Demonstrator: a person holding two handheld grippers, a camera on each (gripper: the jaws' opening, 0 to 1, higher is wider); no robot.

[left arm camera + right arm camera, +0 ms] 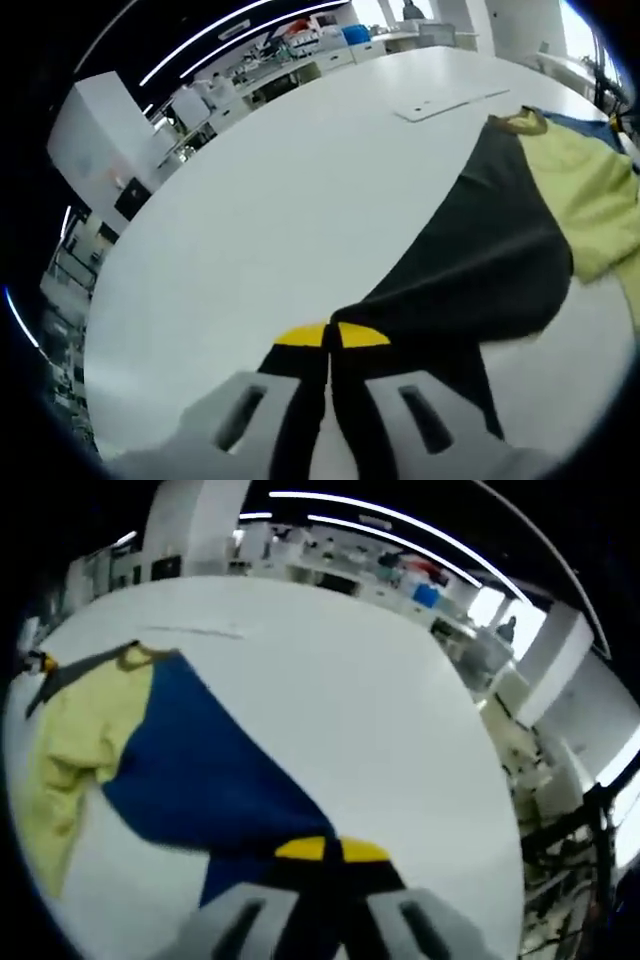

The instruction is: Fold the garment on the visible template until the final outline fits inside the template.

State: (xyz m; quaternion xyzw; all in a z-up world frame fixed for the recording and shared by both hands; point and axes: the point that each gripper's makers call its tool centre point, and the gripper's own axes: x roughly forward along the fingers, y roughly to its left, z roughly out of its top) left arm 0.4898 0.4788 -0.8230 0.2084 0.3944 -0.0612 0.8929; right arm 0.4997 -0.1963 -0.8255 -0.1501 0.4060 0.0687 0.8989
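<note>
Both grippers are reaching out low over the table, each with its yellow-tipped jaws pressed together. The left gripper (329, 336) is pinching the black part of the garment (480, 260) between its closed jaws. The right gripper (331, 850) is likewise clamping the blue part of that garment, jaws meeting tip to tip.

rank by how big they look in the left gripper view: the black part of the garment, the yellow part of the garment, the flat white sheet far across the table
1. black part of the garment, though it lies nearest the camera, which inflates it
2. yellow part of the garment
3. flat white sheet, farthest away, so its true size is unsure
</note>
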